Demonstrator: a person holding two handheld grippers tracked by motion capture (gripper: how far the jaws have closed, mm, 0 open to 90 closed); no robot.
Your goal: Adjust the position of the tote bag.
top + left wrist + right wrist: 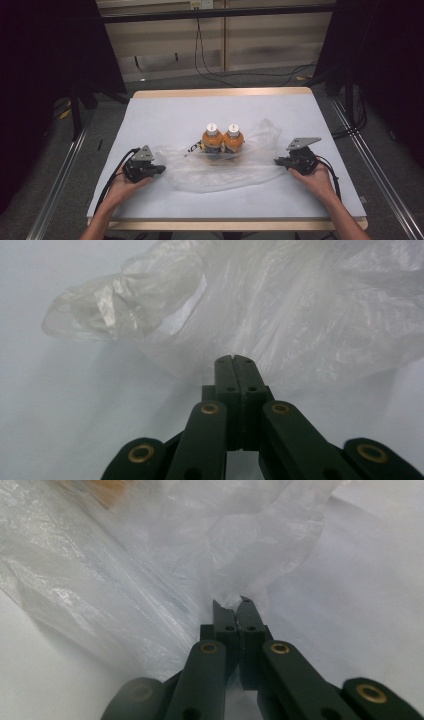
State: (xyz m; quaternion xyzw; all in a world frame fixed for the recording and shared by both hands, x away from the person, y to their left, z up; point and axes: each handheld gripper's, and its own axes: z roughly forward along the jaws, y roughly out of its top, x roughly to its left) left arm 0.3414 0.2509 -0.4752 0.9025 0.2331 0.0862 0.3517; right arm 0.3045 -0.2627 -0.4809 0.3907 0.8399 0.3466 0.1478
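left tool (234,360): jaws closed, at bag's edge
right tool (232,604): pinching plastic bag (220,170)
bottles (222,139): 2, upright, side by side in bag

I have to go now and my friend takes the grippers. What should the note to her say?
Left gripper: jaws shut, tips at the left edge of the clear plastic bag; whether they pinch film is unclear.
Right gripper: jaws shut on a bit of the bag's right edge.
Two orange bottles with white caps stand upright, side by side, mid-table on the bag's area; whether they are inside it cannot be told.
Done: right edge gripped.
Left: probably confirm the left grip, then handle the bag gently so the bottles stay upright.
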